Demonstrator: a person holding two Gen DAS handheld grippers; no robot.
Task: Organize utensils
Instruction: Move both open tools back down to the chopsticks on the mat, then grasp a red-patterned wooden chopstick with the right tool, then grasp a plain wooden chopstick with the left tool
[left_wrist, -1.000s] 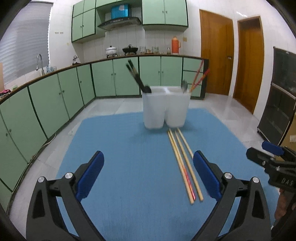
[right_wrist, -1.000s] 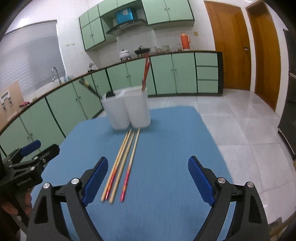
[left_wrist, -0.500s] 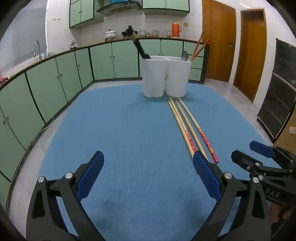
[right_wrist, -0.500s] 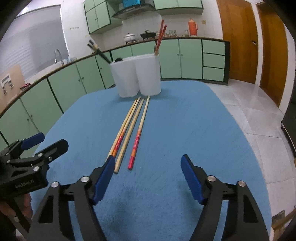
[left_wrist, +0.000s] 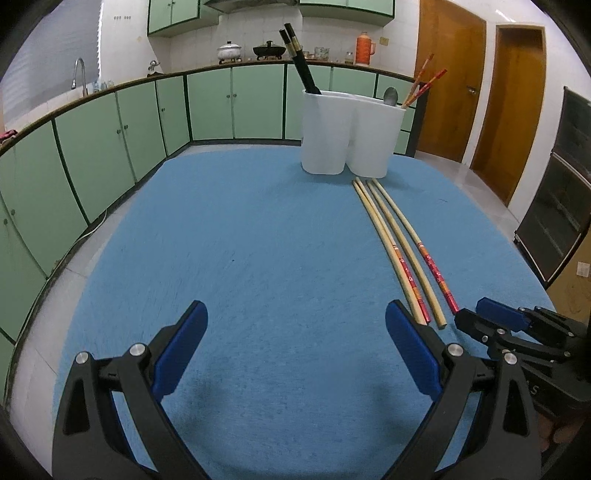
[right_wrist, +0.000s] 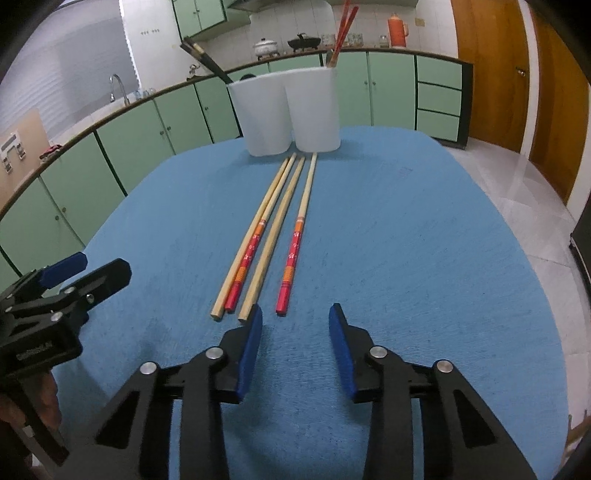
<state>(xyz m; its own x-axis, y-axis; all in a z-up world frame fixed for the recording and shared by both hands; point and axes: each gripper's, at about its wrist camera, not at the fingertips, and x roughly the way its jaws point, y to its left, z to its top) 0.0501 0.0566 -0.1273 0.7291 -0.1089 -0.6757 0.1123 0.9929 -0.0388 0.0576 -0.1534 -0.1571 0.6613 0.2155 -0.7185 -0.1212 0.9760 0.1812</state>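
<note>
Blue mat (right_wrist: 406, 229) carries four chopsticks (right_wrist: 275, 225) before the white holder (right_wrist: 291, 110). Right gripper (right_wrist: 294, 314) is parted, empty, at their ends; left gripper (left_wrist: 295, 314) is wide apart.

Table mat (right_wrist: 424, 236): plain blue.
Holder (right_wrist: 291, 110): white, unpatterned.
Loose chopsticks (right_wrist: 273, 229): pale wood; two carry red ends with orange bands and small light motifs.
Chopsticks in holder (left_wrist: 297, 55): black.
Second pair in holder (left_wrist: 424, 83): red-orange.
Finger pads (right_wrist: 249, 350): blue on black frames.
Cabinets (left_wrist: 110, 136): pale green, dark trim.
</note>
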